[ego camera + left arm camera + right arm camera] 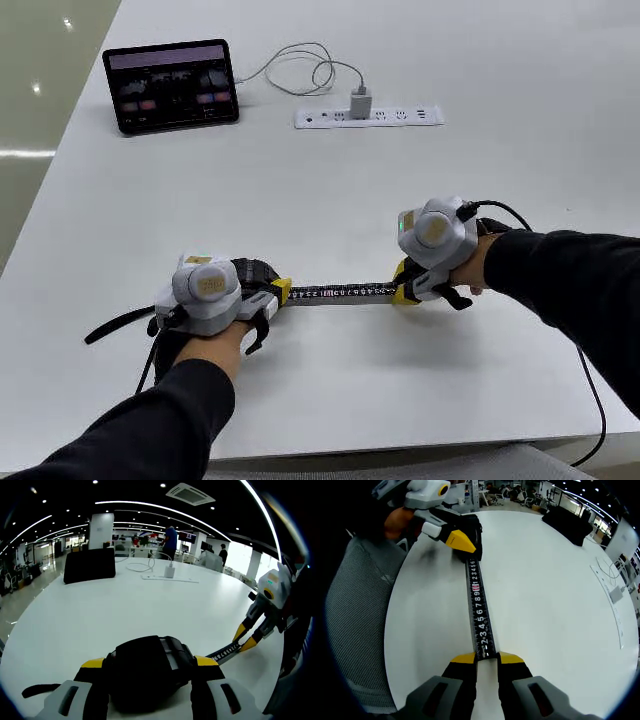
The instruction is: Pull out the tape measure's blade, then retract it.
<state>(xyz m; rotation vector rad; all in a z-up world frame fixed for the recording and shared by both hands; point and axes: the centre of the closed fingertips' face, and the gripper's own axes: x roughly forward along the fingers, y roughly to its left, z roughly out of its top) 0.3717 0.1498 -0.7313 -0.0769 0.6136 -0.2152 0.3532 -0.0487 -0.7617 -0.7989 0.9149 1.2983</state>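
The black tape measure case [147,670] lies on the white table [330,200], and my left gripper [150,663] is shut on it from both sides. In the head view the case [255,275] sits at the front left, inside the left gripper [270,292]. Its black blade [479,612] with white numerals runs flat across the table to my right gripper [486,657], which is shut on the blade's end. The drawn-out blade [340,292] spans the gap between the left gripper and the right gripper [402,290]. The right gripper also shows in the left gripper view [246,641].
A dark tablet [171,85] stands at the back left. A white power strip [368,117] with a plugged charger [360,102] and looped cable [300,70] lies at the back centre. A black strap [118,324] trails left of the case. A mesh chair [365,630] stands beside the table edge.
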